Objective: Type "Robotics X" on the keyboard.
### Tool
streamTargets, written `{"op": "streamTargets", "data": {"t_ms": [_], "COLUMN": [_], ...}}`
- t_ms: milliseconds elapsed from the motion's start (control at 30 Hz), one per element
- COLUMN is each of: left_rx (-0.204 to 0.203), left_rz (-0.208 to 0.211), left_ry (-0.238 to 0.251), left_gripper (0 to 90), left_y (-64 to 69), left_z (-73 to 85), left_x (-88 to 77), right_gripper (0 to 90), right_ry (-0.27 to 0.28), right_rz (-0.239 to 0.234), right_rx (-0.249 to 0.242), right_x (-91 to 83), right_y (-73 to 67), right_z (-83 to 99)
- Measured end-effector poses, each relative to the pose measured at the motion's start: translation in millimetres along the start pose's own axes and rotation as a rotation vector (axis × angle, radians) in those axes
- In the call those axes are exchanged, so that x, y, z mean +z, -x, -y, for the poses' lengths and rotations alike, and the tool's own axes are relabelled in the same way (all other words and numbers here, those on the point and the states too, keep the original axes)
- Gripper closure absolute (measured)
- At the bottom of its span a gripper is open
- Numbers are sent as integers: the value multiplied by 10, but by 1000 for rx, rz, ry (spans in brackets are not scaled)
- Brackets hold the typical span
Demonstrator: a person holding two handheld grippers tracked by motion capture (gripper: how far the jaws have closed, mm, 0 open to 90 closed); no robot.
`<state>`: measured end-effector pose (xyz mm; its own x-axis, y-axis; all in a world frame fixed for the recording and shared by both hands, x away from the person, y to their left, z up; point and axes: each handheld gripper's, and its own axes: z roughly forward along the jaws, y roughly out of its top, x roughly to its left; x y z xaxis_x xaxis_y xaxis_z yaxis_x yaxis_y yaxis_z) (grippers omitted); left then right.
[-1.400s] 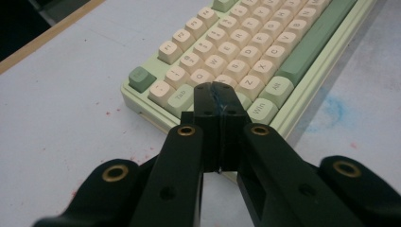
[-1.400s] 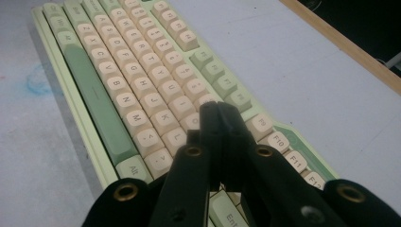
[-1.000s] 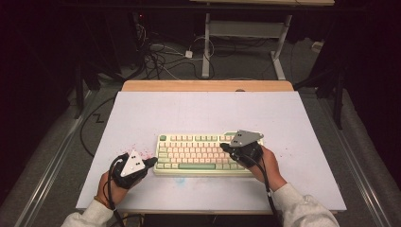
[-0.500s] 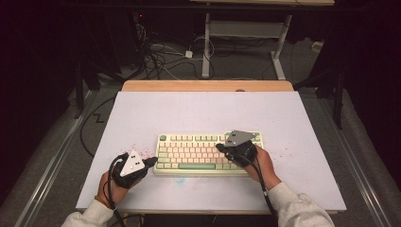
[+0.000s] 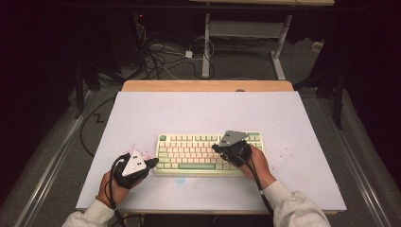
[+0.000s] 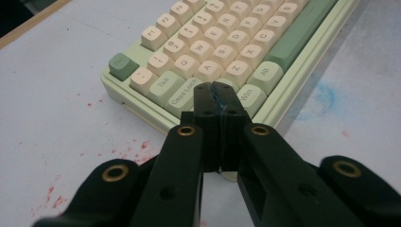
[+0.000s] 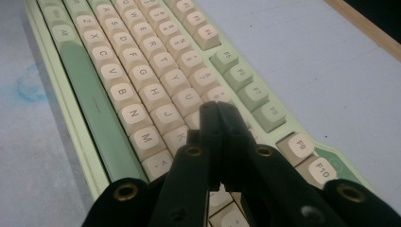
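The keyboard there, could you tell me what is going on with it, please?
A person holds a gripper in each hand over a pale green keyboard on a white table. The right gripper has its fingers shut and its tip above the keys near U and J, as if to press one. The left gripper, also shut, sits at the keyboard's near left corner, by Caps Lock and Win. Neither holds anything.
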<state>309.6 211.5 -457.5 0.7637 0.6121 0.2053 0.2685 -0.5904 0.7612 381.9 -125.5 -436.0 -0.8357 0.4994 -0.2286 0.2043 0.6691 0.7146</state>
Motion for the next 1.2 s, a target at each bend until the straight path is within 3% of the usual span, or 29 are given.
{"op": "streamTargets", "data": {"t_ms": [500,867,1200], "left_rx": [1,2,5], "left_rz": [21,29,26], "left_ry": [-2,-4,-11], "left_gripper": [874,874,874], "left_y": [5,9,21], "left_z": [3,4,-3], "left_x": [10,22,30], "right_gripper": [900,900,900], "right_ry": [-64,-102,-11], "right_rz": [31,36,41], "right_rx": [-17,-19,8], "right_x": [175,205,17], "right_y": [1,-8,-24], "right_z": [-15,-27,-33]}}
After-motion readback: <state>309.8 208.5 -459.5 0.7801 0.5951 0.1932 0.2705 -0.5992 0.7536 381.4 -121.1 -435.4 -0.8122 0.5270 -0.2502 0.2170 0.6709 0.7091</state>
